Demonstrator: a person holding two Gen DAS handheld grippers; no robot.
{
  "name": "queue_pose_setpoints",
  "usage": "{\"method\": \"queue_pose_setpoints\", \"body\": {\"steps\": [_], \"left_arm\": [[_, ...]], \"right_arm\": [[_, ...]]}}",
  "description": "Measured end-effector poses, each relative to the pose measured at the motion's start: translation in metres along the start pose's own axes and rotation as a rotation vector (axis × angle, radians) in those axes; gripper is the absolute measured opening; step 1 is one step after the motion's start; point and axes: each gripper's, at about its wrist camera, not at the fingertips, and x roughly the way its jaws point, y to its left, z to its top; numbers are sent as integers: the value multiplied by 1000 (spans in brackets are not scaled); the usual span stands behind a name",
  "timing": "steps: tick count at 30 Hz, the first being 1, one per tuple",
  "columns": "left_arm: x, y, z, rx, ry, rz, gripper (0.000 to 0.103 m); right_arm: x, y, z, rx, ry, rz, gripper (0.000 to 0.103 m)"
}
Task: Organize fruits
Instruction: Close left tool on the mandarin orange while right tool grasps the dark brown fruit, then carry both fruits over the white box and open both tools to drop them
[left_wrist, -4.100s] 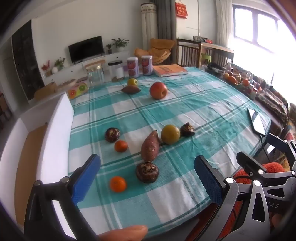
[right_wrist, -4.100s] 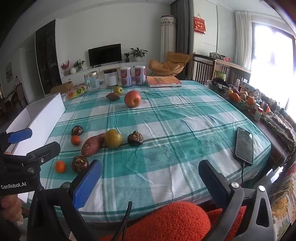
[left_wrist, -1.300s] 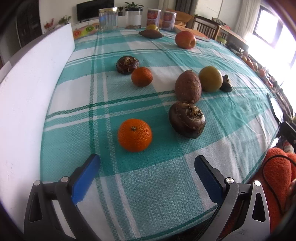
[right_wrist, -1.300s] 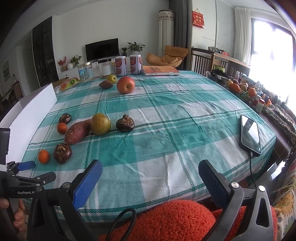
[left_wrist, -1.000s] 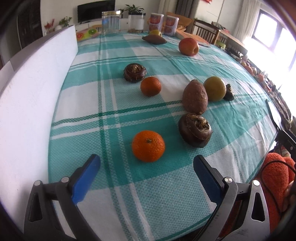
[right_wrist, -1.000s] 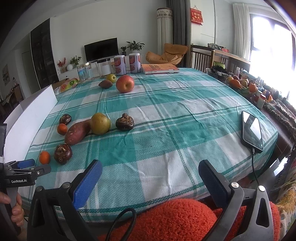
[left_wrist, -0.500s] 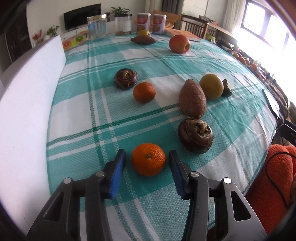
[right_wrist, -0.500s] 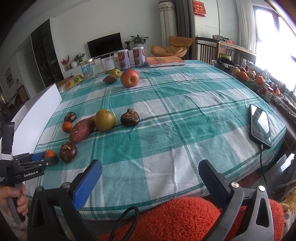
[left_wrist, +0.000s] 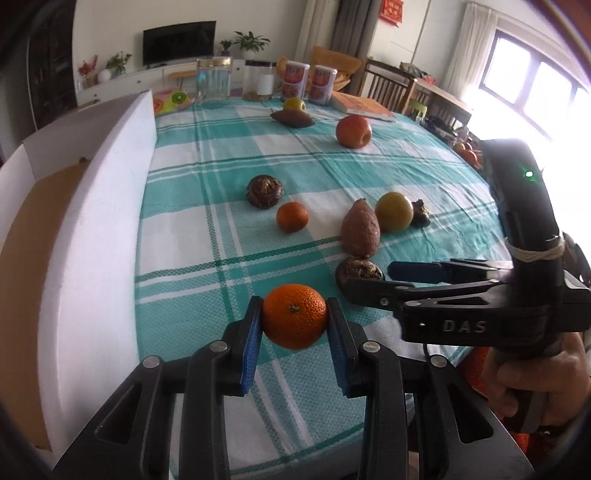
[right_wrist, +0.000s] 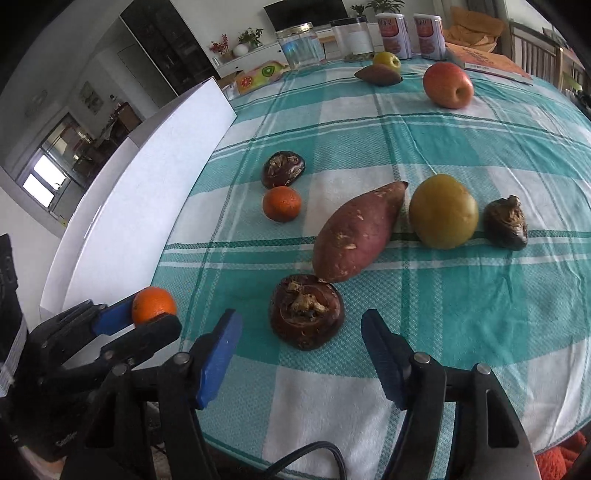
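A small orange (left_wrist: 294, 316) sits clamped between the blue pads of the left gripper (left_wrist: 294, 325), near the front left of the checked tablecloth (left_wrist: 207, 229) and just right of the white box wall (left_wrist: 99, 206). In the right wrist view the same orange (right_wrist: 153, 305) shows at the far left, pinched at the tip of the left gripper (right_wrist: 147, 314); whether it rests on the cloth or is lifted clear is hard to tell. The left gripper points steeply down at the table. Half a second ago its pads stood a little apart from the orange on each side; its jaws have just been closing and now press on the fruit.

The right gripper (right_wrist: 301, 347) also tilts down, and its jaws straddle a dark brown wrinkled fruit (right_wrist: 306, 315) lying on the cloth. Its jaws have just been closing from their widest, with that fruit between them, yet a gap shows on both sides and the pads do not touch it. In the earlier frames this gripper looked across the whole table from the near edge; now it is in close over the fruit. From the left wrist view the right gripper (left_wrist: 365, 280) reaches in from the right, a hand (left_wrist: 535, 376) wrapped around its handle.

Just beyond lie a sweet potato (right_wrist: 358, 230), a yellow-green round fruit (right_wrist: 442, 211), another dark fruit (right_wrist: 506, 222), a second orange (right_wrist: 281, 203), and farther off a red apple (right_wrist: 447, 85).
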Motion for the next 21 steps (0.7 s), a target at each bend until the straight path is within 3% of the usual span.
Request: {"method": "queue_pose_setpoints", "body": {"steps": [2,3,4,12,14,17,21], "left_arm": [[-5,0,2,-8,-5,-9,34],[-7,0,3,-12,-6,-17,34],[-9,0,3,-17,-7,-25,34],[-70,28,12,-118,-49,-106,34],[-93,47,15,-152,-84,-67,34],[-118,82,13,-203,-131,62,34],[-121,131,-5,-294,-108,223,34]], "right_arm": [[10,3,1,-7,27,-8,67],[8,4,1,-21,19,-33,52],[6,5,0,-24,9,-29,48],[-56,6,-11,39,-20,149,48],[-71,24,-7,19,-33,218,48],[-80,70,4,-61,-42,315,48],[-69,144,7,-211,-18,399,48]]}}
